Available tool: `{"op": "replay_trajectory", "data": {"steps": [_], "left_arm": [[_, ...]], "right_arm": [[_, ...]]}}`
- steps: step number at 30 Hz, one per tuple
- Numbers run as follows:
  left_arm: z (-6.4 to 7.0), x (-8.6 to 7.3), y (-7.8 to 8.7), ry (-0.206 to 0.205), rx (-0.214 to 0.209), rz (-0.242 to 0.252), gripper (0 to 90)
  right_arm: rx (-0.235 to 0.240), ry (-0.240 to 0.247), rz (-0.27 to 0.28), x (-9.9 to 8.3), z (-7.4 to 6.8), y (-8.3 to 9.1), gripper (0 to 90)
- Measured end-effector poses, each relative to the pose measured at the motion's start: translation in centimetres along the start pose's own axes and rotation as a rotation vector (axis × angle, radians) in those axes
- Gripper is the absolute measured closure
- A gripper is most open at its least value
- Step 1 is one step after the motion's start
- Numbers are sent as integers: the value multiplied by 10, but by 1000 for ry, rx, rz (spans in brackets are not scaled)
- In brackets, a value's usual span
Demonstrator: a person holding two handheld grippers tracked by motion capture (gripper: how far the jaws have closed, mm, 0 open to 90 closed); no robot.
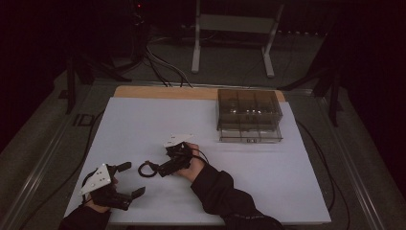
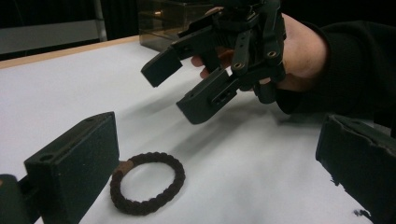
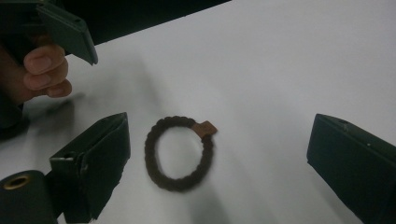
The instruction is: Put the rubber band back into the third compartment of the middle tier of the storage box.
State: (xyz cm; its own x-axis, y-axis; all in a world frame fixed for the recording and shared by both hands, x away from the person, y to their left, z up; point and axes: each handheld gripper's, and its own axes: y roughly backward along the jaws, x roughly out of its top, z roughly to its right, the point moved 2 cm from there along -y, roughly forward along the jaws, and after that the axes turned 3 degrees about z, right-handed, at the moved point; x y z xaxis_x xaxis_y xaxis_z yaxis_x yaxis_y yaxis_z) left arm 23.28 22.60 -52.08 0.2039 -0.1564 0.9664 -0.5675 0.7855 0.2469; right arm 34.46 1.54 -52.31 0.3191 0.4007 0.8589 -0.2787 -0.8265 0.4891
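While my left tool (image 1: 130, 179) sits spread near the table's (image 1: 268, 191) front corner, my right tool (image 1: 152, 167), jaws apart, hangs over the dark braided bracelet (image 3: 179, 154) lying flat mid-table between them.

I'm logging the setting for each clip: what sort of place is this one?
Probably a dim lab or data-recording studio, not a home. A table under a white sheet stands among floor cables and bare metal stands, and a person holds the left gripper and the right gripper.
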Motion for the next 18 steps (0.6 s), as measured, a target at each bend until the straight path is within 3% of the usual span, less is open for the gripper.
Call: {"op": "replay_trajectory", "data": {"steps": [5, 12, 18], "left_arm": [[0, 0, 0, 0, -1, 0, 3], [0, 0, 0, 1, -1, 0, 3], [-1, -1, 0, 3, 0, -3, 3]], "right_arm": [[0, -29, -26, 0, -1, -6, 168], [-22, -15, -86, -1, -3, -16, 378], [-35, -3, -131, -4, -5, -25, 504]]}}
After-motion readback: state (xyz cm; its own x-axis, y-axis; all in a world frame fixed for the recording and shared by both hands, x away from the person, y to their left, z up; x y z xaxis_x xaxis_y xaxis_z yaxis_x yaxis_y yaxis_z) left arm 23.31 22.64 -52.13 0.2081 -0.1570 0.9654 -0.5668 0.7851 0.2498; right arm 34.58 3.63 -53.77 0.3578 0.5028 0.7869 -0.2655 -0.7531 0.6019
